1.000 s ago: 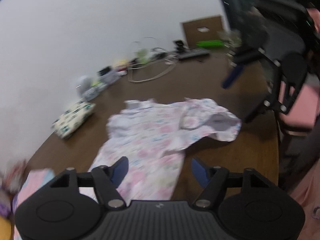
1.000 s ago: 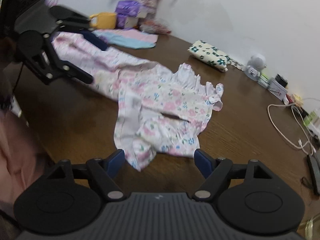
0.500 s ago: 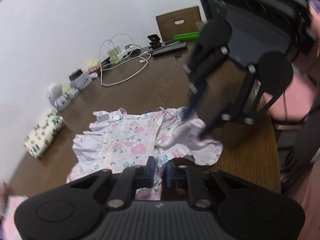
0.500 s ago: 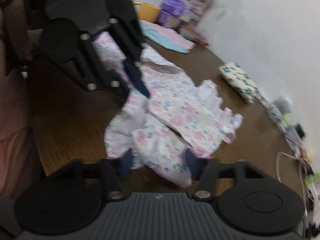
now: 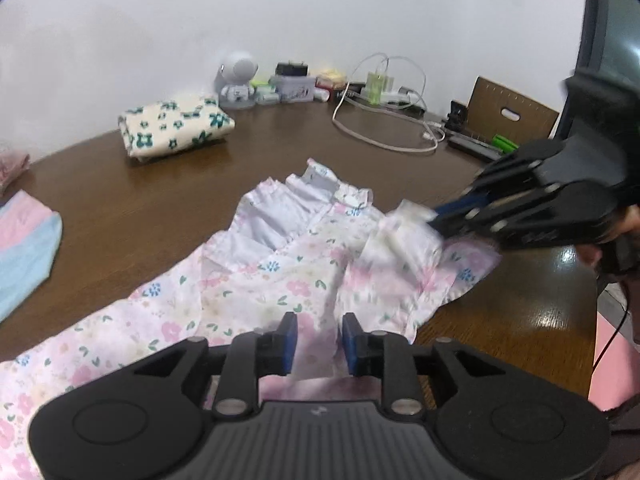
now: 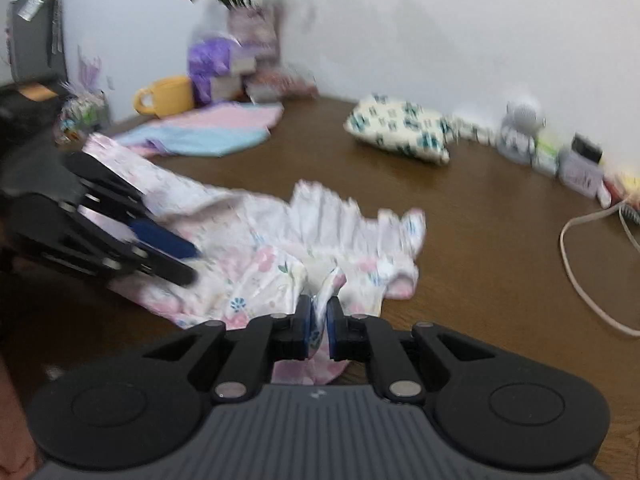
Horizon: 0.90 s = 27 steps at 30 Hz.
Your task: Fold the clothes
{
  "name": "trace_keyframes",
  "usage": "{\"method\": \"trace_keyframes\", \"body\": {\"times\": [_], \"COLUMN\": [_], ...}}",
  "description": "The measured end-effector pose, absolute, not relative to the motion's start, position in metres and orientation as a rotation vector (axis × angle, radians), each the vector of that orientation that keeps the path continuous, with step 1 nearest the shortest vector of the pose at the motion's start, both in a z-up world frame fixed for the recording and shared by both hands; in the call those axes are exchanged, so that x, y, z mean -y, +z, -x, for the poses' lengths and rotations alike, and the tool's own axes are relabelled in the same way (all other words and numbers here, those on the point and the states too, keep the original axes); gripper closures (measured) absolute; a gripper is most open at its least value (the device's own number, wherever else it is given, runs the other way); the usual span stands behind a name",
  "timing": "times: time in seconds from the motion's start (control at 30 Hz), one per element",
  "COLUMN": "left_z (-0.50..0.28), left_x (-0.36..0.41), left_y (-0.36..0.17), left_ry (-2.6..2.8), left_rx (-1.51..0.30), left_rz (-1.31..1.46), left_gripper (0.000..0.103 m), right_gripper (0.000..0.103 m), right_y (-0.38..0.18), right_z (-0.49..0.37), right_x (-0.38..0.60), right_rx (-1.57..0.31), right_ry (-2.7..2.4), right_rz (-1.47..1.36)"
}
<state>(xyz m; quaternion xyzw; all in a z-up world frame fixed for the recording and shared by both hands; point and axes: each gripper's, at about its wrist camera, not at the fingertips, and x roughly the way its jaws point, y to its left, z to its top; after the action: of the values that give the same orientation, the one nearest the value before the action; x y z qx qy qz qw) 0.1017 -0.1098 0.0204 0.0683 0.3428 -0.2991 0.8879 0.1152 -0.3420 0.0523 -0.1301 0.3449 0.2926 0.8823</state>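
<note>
A pink floral garment [image 5: 280, 276] lies spread on the brown table [image 5: 160, 184]; it also shows in the right wrist view [image 6: 320, 236]. My left gripper [image 5: 318, 338] is shut on a pinch of its near edge, with cloth bunched between the blue pads. My right gripper [image 6: 319, 322] is shut on a fold of the same garment at its near hem. In the left wrist view the right gripper [image 5: 436, 216] holds a raised flap of cloth at the right. In the right wrist view the left gripper [image 6: 180, 260] sits at the garment's left.
A folded green-flowered cloth [image 5: 174, 126] lies at the back. A pink and blue cloth [image 6: 208, 130] lies at the left, by a yellow mug [image 6: 166, 96] and a vase of flowers [image 6: 248, 28]. A white cable [image 5: 384, 136], chargers and a small robot figure [image 5: 238, 80] line the wall.
Both grippers were open a second ago and have closed on the garment. The right gripper has lifted its fold of cloth; both have moved in over the garment.
</note>
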Motion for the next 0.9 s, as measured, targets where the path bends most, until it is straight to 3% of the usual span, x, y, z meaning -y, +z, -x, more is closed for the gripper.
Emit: {"method": "trace_keyframes", "body": {"times": [0.07,0.17,0.43,0.5,0.7,0.9], "left_z": [-0.093,-0.08,-0.076,-0.077,-0.075,-0.055], "left_x": [0.111,0.119,0.128,0.128,0.123,0.115], "left_y": [0.025,0.027,0.007,0.004,0.01,0.033], "left_ry": [-0.64,-0.686,-0.73,-0.73,-0.726,-0.754], "left_rx": [-0.662,-0.622,-0.659,-0.662,-0.637,-0.55], "left_rz": [-0.166,-0.229,-0.297,-0.295,-0.265,-0.272], "left_gripper": [0.072,0.074,0.073,0.073,0.071,0.066], "right_gripper": [0.094,0.092,0.063,0.058,0.056,0.04], "right_y": [0.043,0.031,0.066,0.072,0.054,0.039], "right_z": [-0.12,-0.118,-0.133,-0.15,-0.226,-0.279], "right_x": [0.338,0.333,0.364,0.371,0.363,0.349], "right_rx": [-0.743,-0.768,-0.678,-0.671,-0.779,-0.855], "right_ry": [0.595,0.574,0.516,0.491,0.49,0.549], "right_rz": [0.289,0.327,0.153,0.11,0.068,0.054]}}
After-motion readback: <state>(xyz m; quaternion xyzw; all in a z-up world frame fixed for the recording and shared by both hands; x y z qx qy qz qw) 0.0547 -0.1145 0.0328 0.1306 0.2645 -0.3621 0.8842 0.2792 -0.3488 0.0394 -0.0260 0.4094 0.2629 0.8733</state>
